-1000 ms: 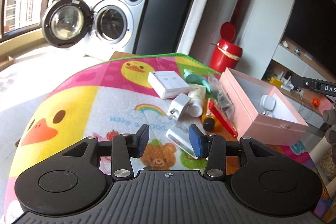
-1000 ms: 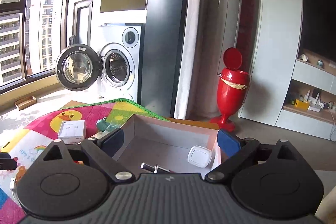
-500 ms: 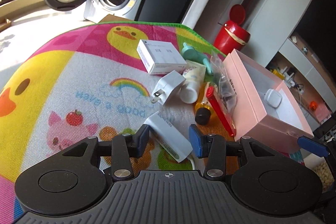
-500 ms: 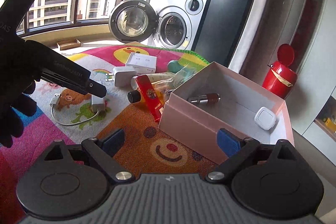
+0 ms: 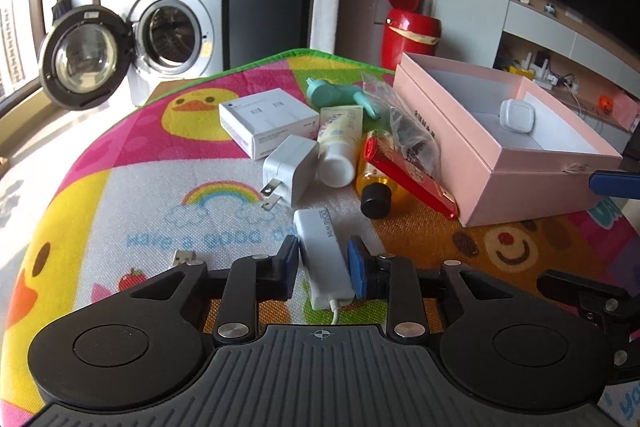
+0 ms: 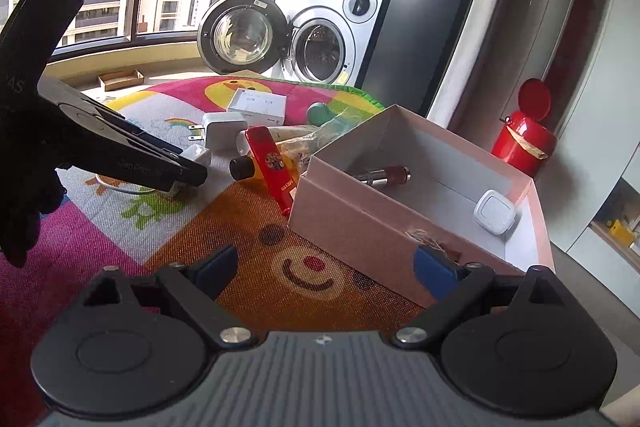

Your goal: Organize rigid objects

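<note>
We straddle the white adapter (image 5: 323, 259) with the left gripper (image 5: 323, 259), jaws not quite touching; close squarely mid-body. Right gripper (image 6: 326, 263) waits wide open, empty.

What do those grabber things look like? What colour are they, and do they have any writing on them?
Both are black plastic. Each has a ribbed grey-black body, two round discs, silver screws and slim linkage arms. The left gripper and the right gripper end in blue pads. From the right wrist view, the left one's side shows pale lettering, too blurred to read. The hand holding it wears a black glove.
</note>
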A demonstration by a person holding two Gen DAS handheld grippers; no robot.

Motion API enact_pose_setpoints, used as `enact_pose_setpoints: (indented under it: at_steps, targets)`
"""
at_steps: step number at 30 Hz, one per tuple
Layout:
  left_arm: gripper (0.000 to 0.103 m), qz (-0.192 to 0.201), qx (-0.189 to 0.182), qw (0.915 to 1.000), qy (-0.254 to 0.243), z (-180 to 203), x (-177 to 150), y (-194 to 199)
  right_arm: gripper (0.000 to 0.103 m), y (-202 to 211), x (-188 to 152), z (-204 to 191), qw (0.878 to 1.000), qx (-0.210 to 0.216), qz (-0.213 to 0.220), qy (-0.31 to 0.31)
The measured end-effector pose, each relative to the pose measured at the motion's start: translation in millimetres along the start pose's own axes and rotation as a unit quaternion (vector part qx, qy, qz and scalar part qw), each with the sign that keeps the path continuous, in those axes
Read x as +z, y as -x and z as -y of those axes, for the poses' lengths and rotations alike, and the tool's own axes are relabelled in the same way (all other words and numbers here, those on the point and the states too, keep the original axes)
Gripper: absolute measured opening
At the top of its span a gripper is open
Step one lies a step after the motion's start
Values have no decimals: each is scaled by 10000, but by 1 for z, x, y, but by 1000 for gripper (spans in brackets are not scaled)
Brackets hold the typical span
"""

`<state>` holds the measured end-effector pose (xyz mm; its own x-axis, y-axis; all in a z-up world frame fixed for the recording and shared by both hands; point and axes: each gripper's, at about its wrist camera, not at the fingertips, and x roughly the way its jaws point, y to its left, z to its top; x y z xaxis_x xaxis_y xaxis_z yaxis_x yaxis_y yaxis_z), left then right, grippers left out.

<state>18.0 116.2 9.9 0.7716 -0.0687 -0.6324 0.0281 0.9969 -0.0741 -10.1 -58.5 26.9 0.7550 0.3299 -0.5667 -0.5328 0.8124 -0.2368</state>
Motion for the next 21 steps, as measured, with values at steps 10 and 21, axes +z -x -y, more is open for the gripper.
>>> enact_pose_setpoints:
  at_steps: [10, 21]
  targets:
    - [25, -12, 55, 9996, 265, -43, -19, 30, 58, -24, 41, -34, 9977, 322, 235, 541]
    - [25, 49, -210, 9984, 524, -52, -27, 36, 41, -101, 83, -81, 9875, -336, 155, 1533]
